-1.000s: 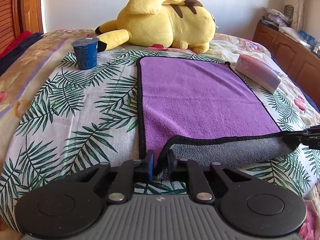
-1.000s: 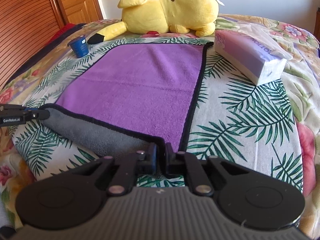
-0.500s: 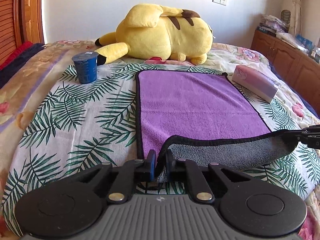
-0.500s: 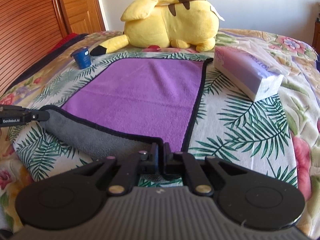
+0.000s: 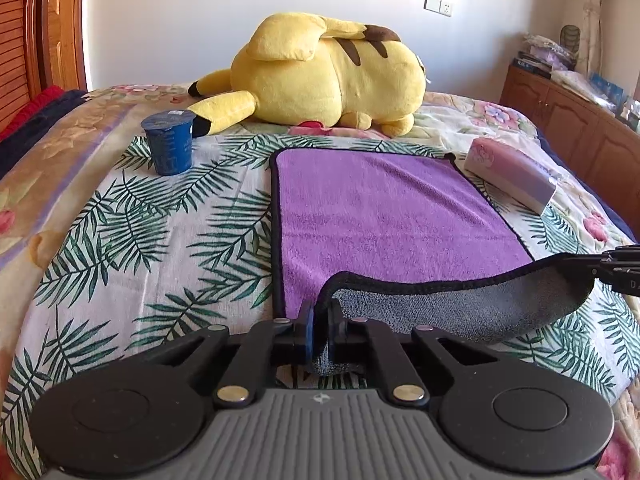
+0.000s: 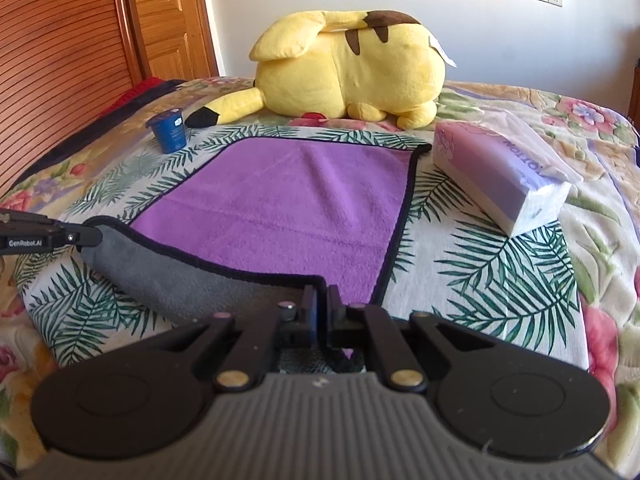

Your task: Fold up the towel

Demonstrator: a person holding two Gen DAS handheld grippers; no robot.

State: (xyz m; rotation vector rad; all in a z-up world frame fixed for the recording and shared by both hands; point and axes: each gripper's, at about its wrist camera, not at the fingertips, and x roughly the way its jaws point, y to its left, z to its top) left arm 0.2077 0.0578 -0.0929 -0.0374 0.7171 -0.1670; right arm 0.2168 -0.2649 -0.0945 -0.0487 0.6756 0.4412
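Purple towel (image 5: 384, 208) lies lengthwise toward the plush (image 5: 328, 76); left gripper (image 5: 320, 320) and right gripper (image 6: 322, 304) each pinch a near corner, grey underside lifted.

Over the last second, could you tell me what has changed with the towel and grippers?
Both grippers, left gripper and right gripper, have raised the towel near edge higher, showing more grey underside. Both stay clamped on its corners; cup, plush and tissue pack unmoved.

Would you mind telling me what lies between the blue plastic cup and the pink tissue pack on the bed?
The purple towel lies flat between the blue plastic cup and the pink tissue pack, clearest in the left wrist view.
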